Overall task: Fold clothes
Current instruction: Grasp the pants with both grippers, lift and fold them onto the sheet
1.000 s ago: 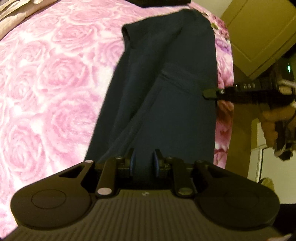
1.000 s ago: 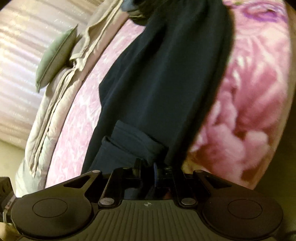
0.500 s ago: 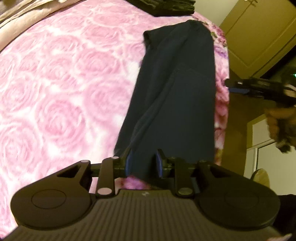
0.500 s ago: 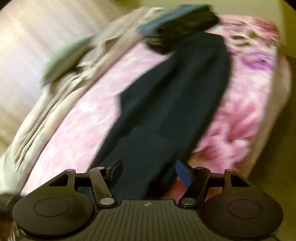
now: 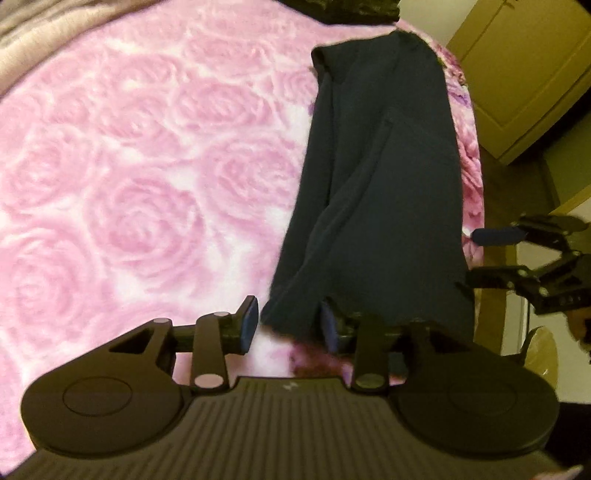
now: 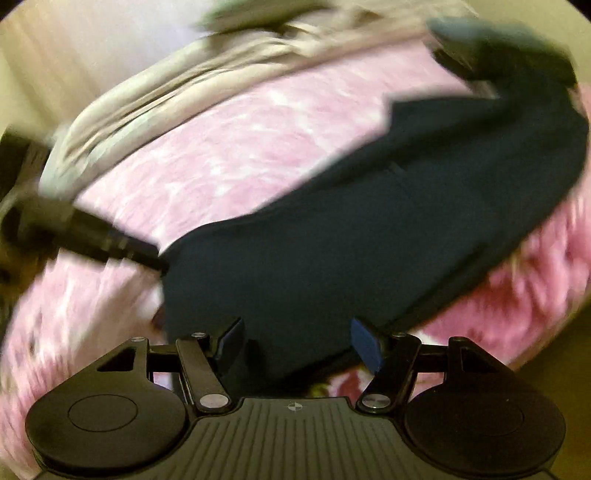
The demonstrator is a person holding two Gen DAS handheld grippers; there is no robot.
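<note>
On the pink rose-patterned bed the navy garment lies as a long narrow strip along the right edge, reaching toward the far dark pile. The left gripper stands open at the strip's near end, gripping nothing; the right gripper is spread wide and empty. To fold well, I judge each should pinch a near corner evenly and keep the edges aligned. A second ago both were clamped on the cloth; both have since let go.
</note>
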